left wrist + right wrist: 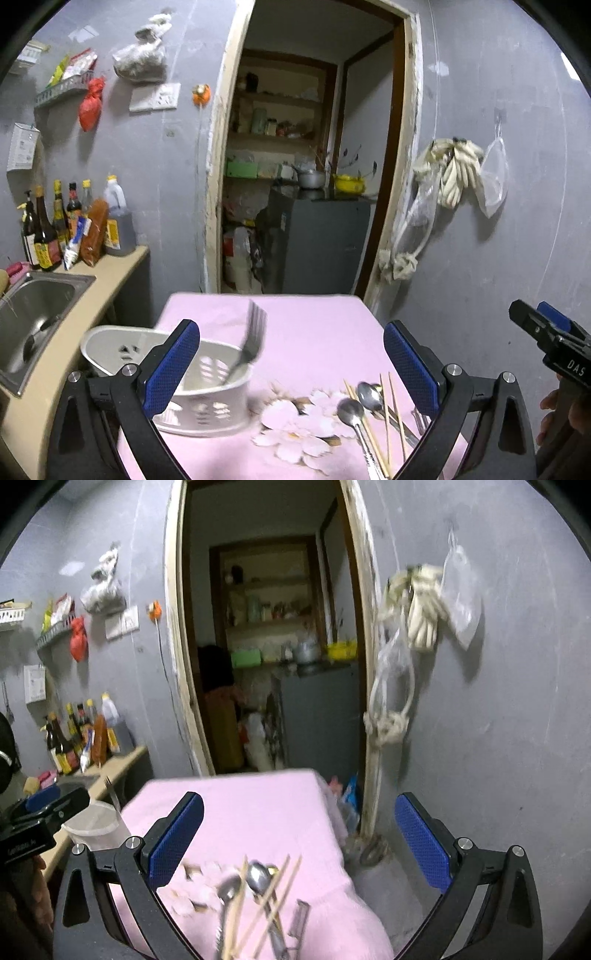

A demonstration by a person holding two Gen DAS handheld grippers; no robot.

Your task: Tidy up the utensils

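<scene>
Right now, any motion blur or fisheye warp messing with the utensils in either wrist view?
Left wrist view: fork in the white holder smeared, spoons fairly sharp, door frame bowed. Right wrist view: spoons and chopsticks blurred, tablecloth edges soft.

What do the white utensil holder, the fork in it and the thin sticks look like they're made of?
Utensil holder: likely matte white plastic, with moulded slots.
Fork: shiny grey metal, probably steel, though blurred.
Thin sticks: pale tan, dull, probably bamboo or wood.

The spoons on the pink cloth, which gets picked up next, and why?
Probably the right gripper, open and empty, should lower onto a spoon. The fork already stands in the white holder, while the spoons and chopsticks lie loose.
</scene>
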